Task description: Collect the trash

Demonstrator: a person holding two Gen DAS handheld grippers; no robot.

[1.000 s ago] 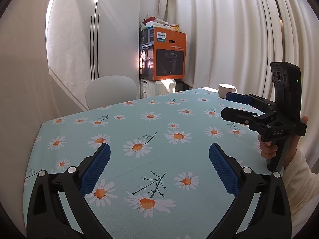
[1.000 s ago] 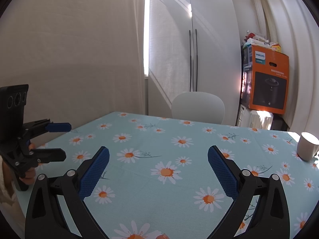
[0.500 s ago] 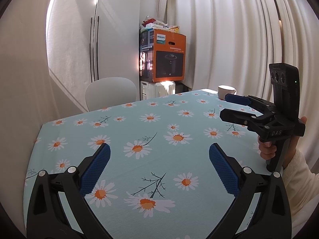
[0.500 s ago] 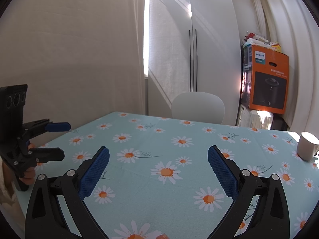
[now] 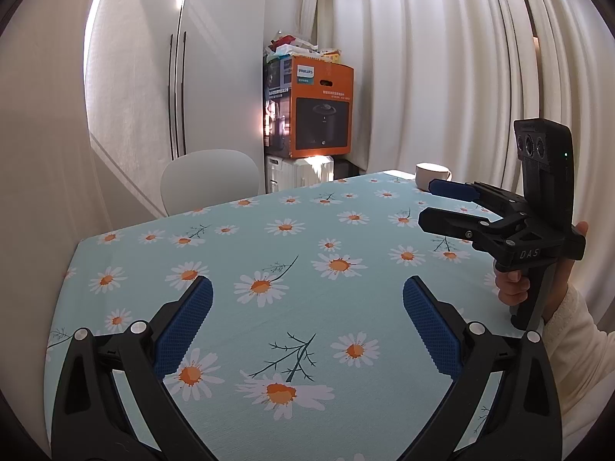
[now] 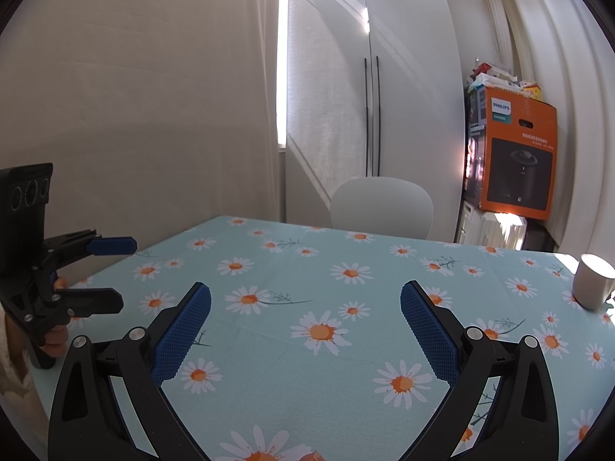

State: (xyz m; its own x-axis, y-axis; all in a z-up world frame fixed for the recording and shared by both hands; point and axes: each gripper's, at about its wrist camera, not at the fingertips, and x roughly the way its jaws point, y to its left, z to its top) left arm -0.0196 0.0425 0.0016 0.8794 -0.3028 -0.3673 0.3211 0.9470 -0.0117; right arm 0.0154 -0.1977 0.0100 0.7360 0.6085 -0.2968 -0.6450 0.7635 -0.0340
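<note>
No trash shows in either view. My left gripper [image 5: 307,296] is open and empty, held above the daisy-print tablecloth [image 5: 292,253]. My right gripper [image 6: 305,297] is open and empty above the same cloth [image 6: 346,307]. The right gripper also shows in the left wrist view [image 5: 432,204] at the right, hand-held, jaws apart. The left gripper shows in the right wrist view [image 6: 125,272] at the left edge, jaws apart.
A white cup [image 5: 432,174] stands at the table's far right corner; it also shows in the right wrist view [image 6: 594,286]. A white chair [image 5: 209,178] stands behind the table. An orange Philips box [image 5: 321,111] sits on a white unit by the curtains.
Both grippers have drifted very slightly; the right gripper sits a touch lower and further left in the left wrist view. Both stay open.
</note>
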